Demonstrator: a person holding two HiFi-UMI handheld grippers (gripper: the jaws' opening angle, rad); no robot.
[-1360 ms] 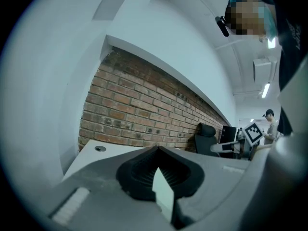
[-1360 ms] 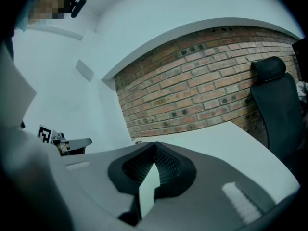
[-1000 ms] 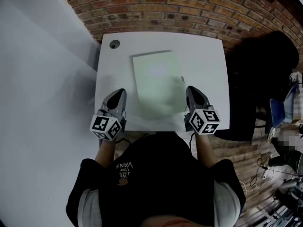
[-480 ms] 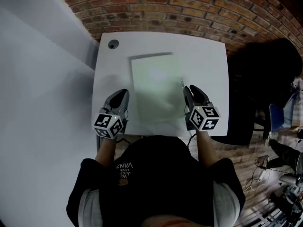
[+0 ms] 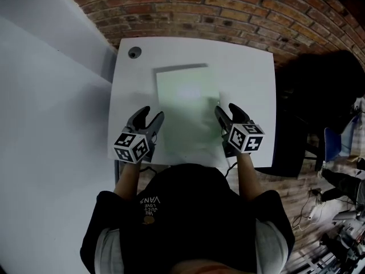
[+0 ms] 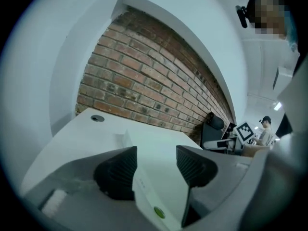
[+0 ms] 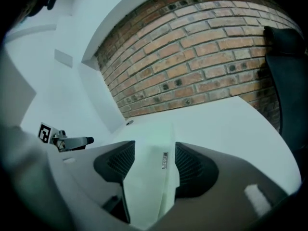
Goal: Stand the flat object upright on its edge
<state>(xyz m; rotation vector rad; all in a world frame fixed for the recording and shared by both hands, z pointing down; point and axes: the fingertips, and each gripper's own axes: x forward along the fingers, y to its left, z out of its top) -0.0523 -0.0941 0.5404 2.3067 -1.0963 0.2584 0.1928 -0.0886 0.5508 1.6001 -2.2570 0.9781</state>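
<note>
The flat object [image 5: 187, 104] is a pale green slab lying flat in the middle of the white table [image 5: 251, 73]. My left gripper [image 5: 151, 115] is at its near left edge, my right gripper [image 5: 226, 110] at its near right edge. Both pairs of jaws have just been opening and now stand open. In the left gripper view the slab's edge [image 6: 150, 184] runs between the left gripper's [image 6: 156, 159] dark ribbed pads. In the right gripper view the slab [image 7: 153, 141] lies between the right gripper's [image 7: 155, 161] pads, with a small label on its side.
A round grommet hole [image 5: 134, 52] sits at the table's far left corner. A brick wall [image 5: 228, 10] runs behind the table and a white panel [image 5: 51, 96] stands to its left. A black chair [image 5: 319, 79] is at the right.
Both grippers have moved forward and lower along the slab's sides. Their jaws were shut and now stand open, with the slab's side edges between them.
</note>
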